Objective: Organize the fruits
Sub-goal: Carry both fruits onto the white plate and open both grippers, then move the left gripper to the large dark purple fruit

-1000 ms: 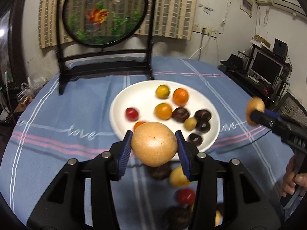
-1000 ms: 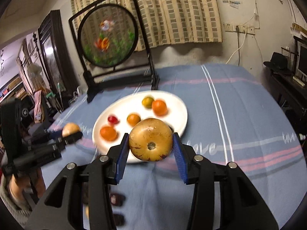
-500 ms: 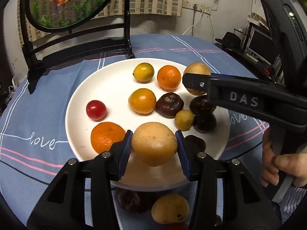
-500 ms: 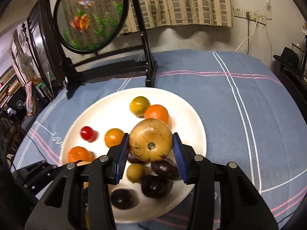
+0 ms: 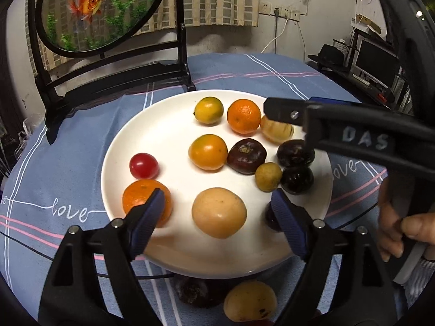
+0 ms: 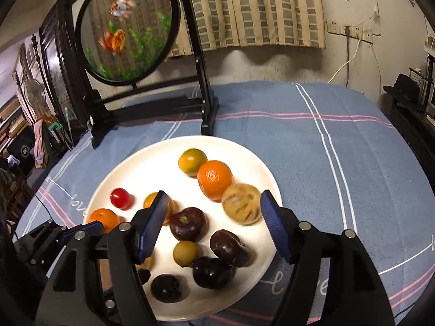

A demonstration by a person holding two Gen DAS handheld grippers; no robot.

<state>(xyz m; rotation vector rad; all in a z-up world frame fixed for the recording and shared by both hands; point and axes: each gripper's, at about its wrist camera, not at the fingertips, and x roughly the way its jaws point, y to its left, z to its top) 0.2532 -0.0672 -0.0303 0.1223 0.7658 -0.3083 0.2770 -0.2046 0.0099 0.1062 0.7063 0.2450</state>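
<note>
Fruit-sorting nears its end at a cloth-covered bench (image 5: 244, 70): both hand-held grippers hang over the white plate (image 5: 163, 114) with jaws opening, each letting go of a fruit. The left hand-held gripper (image 5: 217, 214) stands spread around a tan round fruit (image 5: 218, 212) that rests on the plate's near side, its blue pads clear of the skin. The right hand-held gripper (image 6: 212, 217), jaws likewise parting, has a pale brown-streaked fruit (image 6: 240, 206) lying blurred on the plate's right part, beside an orange (image 6: 214, 178) and apparently touching neither pad. Already on the plate are a second orange (image 5: 145, 202) at its left edge, a cherry tomato (image 5: 143, 165) just beyond that, two yellow-green citrus fruits (image 5: 208, 110) toward the centre and far side, a small olive-coloured fruit (image 5: 267, 176), and several dark purple fruits (image 5: 246, 155) clustered on the right. By this showing most of the job is done; what remains lies off the plate's near rim, where a yellow fruit (image 5: 248, 304) and a dark one (image 5: 194, 290) sit on the cloth under the left tool. A black-framed round goldfish screen (image 6: 127, 35) stands behind the plate, well apart from the work. The two tools crowd each other above the plate, and the dark cluster leaves little bare room on that side.
</note>
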